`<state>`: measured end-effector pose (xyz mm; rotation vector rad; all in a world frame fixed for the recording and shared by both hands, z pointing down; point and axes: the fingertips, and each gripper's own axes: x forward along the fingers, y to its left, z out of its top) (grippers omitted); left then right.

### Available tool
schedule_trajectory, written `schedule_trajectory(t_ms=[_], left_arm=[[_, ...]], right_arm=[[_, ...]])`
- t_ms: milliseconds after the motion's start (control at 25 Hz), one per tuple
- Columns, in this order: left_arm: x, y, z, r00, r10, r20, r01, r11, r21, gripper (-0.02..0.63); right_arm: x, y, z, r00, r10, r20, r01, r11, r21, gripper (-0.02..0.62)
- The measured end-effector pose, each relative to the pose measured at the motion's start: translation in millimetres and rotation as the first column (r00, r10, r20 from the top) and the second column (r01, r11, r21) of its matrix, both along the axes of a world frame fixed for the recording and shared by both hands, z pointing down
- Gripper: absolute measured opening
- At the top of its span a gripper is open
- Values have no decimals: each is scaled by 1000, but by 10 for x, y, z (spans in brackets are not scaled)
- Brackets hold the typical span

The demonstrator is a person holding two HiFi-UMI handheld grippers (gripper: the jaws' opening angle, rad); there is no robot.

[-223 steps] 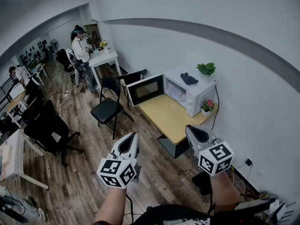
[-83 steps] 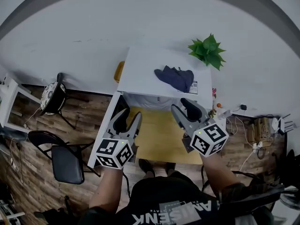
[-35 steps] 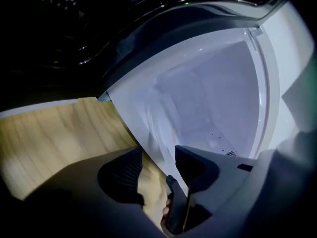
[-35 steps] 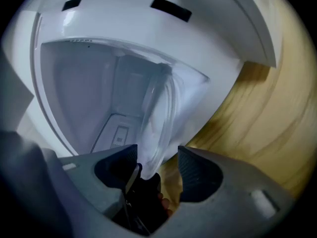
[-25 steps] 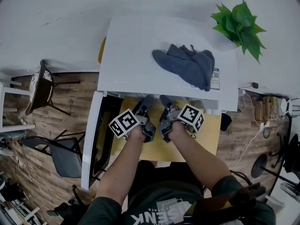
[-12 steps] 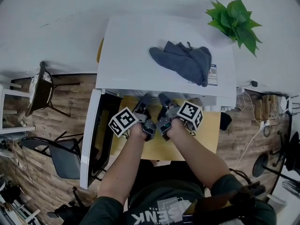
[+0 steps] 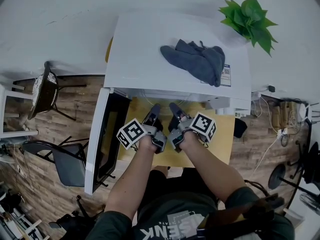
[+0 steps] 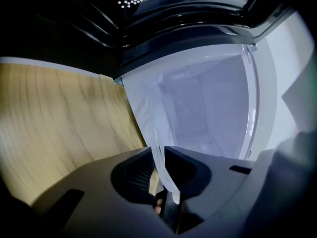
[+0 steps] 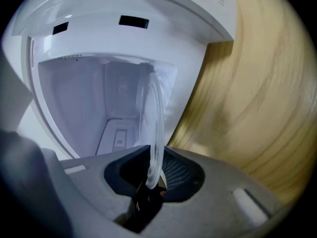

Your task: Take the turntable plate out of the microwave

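Note:
The clear glass turntable plate (image 8: pixel 157 148) stands on edge between both grippers, just outside the mouth of the white microwave (image 7: pixel 150 49). My left gripper (image 8: pixel 159 163) is closing its jaws, and the plate's rim is pinched between the dark pads. The right gripper (image 9: pixel 154 168) is closing too and grips the opposite rim (image 9: pixel 152 133). In the head view the left gripper (image 7: pixel 154 110) and the right gripper (image 7: pixel 175 109) sit side by side over the wooden table (image 7: pixel 222 134), pointing into the cavity. The glass is hard to make out there.
The microwave door (image 7: pixel 100 139) hangs open to the left. A dark cloth (image 7: pixel 195 61) and a potted plant (image 7: pixel 247 19) lie on the microwave's top. A black chair (image 7: pixel 70 166) stands left of the table. The white cavity (image 9: pixel 84 98) lies behind the plate.
The left gripper has drawn back a little from the microwave's mouth toward me. The right gripper has kept about its place.

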<state>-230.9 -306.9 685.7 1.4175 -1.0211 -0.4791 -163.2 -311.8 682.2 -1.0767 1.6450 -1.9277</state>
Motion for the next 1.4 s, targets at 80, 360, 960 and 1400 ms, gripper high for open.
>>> schedule_trajectory(t_ms=[80,360,960,1400], left_arm=[[-15,50,2,1000,0,-1,0,1000,1,63],[-59,171,9,1000,6,19,-7,1000,22,67],[-93,202,-94,997,-67,-41,72,989,129,74],[16,541,-406,983,-68,-173,96,982,162,64]], right_arm=[[18,3,6,1000,-9,-7,9,999,31,73],[48,-57,-22,999,-23,42,18,994,108,60],[109,208,-305,986,-93,136,53,961,270,38],[128,492,-543,983,-123,138,73,944,321,46]])
